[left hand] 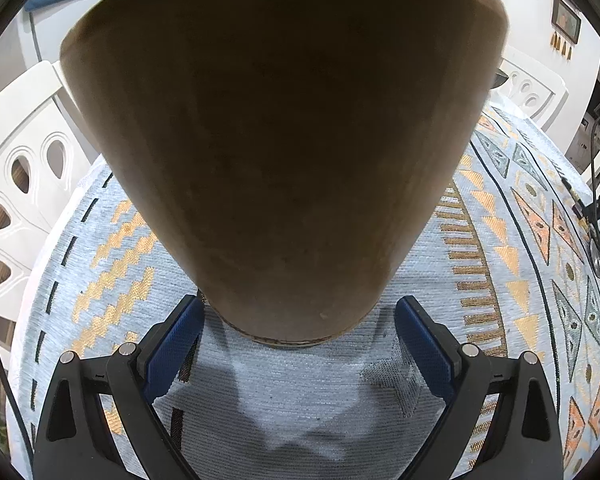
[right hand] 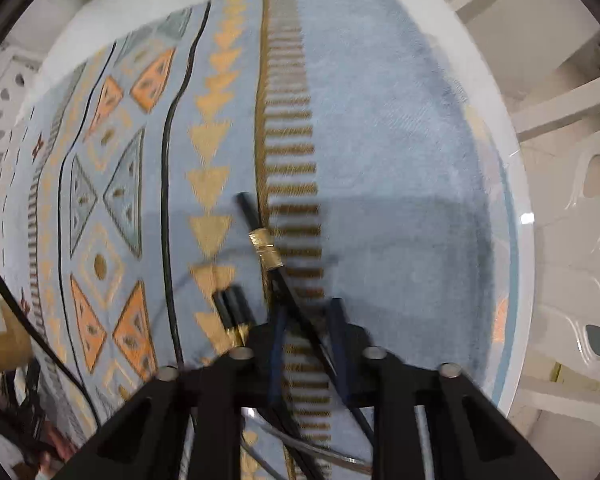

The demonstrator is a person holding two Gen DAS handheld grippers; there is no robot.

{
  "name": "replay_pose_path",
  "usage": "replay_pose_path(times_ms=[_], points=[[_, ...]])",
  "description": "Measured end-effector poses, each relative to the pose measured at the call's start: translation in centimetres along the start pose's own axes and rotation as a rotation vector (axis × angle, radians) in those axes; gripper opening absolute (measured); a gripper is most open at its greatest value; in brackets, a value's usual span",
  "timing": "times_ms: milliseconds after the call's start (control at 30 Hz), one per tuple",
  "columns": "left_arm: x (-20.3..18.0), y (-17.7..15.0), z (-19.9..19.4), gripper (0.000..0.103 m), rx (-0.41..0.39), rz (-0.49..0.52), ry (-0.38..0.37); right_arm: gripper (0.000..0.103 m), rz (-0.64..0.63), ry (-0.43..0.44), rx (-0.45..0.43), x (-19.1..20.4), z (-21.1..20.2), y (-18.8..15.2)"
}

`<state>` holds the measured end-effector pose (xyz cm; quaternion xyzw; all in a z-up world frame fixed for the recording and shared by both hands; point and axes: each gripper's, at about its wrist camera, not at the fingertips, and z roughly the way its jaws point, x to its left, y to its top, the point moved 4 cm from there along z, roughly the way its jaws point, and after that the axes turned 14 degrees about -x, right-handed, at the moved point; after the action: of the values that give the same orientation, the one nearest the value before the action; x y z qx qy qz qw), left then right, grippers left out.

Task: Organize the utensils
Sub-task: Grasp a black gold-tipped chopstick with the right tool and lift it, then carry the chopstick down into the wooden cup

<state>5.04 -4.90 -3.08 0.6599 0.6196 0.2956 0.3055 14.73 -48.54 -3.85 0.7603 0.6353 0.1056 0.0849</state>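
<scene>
So my right hand-held gripper (right hand: pixel 306 322) has its jaws nearly together around a slim black utensil handle (right hand: pixel 256 224) with a gold band, though whether the pads actually bite is too blurry to tell. Two more black handles (right hand: pixel 232 308) lie just left of it on the patterned tablecloth (right hand: pixel 380 140). Table edge (right hand: pixel 512 184) is off right, open cloth ahead. Left hand-held gripper (left hand: pixel 298 330) is wide open around the base of a tall brown holder (left hand: pixel 284 140), its pads apart from it.
</scene>
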Motion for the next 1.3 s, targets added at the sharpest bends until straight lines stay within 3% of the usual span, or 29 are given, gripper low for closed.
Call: replay_pose_path(times_ms=[100, 333, 600, 767, 933, 1100, 1233, 1300], points=[[-0.1, 0.0, 0.1, 0.097, 0.000, 0.000, -0.001, 0.008, -0.027, -0.036, -0.070, 0.0, -0.8, 0.6], [-0.2, -0.2, 0.1, 0.097, 0.000, -0.002, -0.002, 0.007, 0.034, 0.051, -0.389, 0.1, -9.8, 1.7], [-0.1, -0.2, 0.1, 0.097, -0.001, -0.001, -0.001, 0.006, 0.106, 0.137, -0.660, 4.2, -19.0, -1.3], [0.3, -0.2, -0.2, 0.097, -0.013, -0.005, 0.019, 0.006, 0.130, 0.219, -0.752, 8.2, -22.7, -3.9], [0.5, -0.2, -0.4, 0.097, -0.031, -0.005, 0.019, 0.006, 0.069, 0.317, -0.850, 12.8, -28.3, -4.0], [0.5, -0.2, -1.1, 0.097, -0.065, 0.007, 0.013, 0.006, -0.024, 0.497, -0.946, 18.0, -34.3, -4.2], [1.1, -0.4, -1.4, 0.096, -0.076, -0.004, 0.011, 0.006, -0.087, 0.634, -0.967, 23.1, -36.6, -4.2], [1.1, -0.3, -1.8, 0.087, -0.083, -0.016, 0.011, 0.006, -0.128, 0.667, -0.965, 26.1, -36.8, -4.2]])
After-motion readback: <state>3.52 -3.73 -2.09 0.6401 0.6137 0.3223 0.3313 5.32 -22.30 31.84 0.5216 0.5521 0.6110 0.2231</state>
